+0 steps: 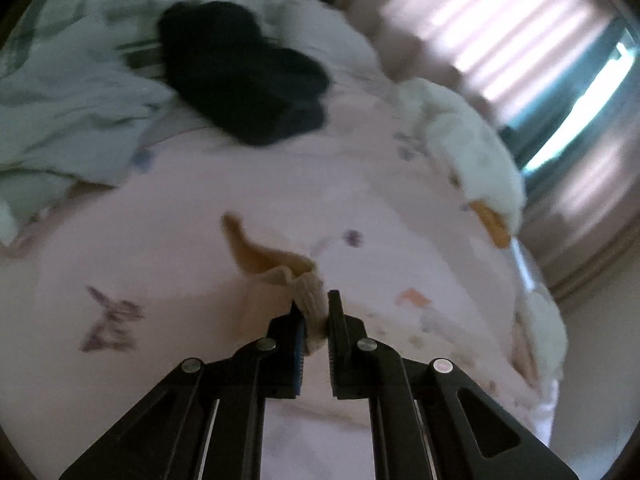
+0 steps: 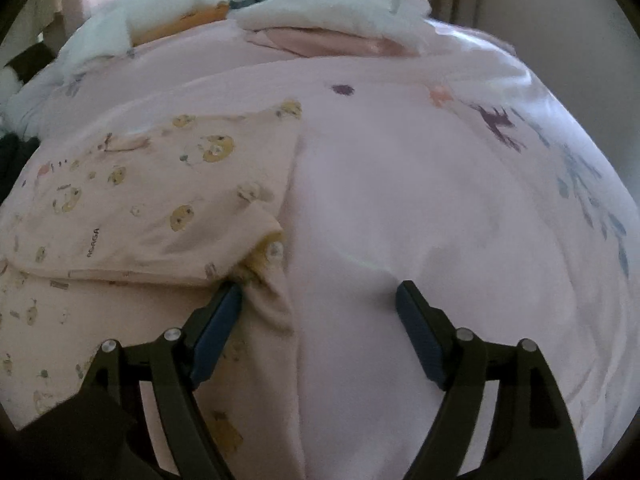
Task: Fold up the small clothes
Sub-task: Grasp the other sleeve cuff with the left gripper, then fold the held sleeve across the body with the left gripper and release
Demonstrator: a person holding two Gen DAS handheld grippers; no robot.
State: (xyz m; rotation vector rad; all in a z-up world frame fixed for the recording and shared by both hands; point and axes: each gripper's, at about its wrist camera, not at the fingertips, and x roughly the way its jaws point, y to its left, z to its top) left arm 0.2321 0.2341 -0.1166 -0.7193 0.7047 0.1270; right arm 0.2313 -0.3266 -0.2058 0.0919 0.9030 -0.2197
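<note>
Slippage threatens in the left wrist view: the left gripper point(image 1: 316, 316), nearly closed, pinches only a thin bunched edge of the small printed garment point(image 1: 280, 268) above the pink bedsheet point(image 1: 240, 184). Right wrist view: the right gripper point(image 2: 320, 300) gapes wide, holding nothing, 1 pad point(image 2: 218, 328) touching the garment's hem, which could drag it.

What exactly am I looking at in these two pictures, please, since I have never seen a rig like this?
A person holds a two-finger gripper in each hand, and each carries a wide-angle camera looking along its fingers. One picture is from the left gripper: it is shut on a bunched cream edge of cloth with an orange lining, lifted over a pink bedsheet. Further back lie dark clothes. The other picture is from the right gripper: it stands open over the small printed garment spread on the sheet, one finger at the garment's edge, holding nothing. White plush toys lie behind.
</note>
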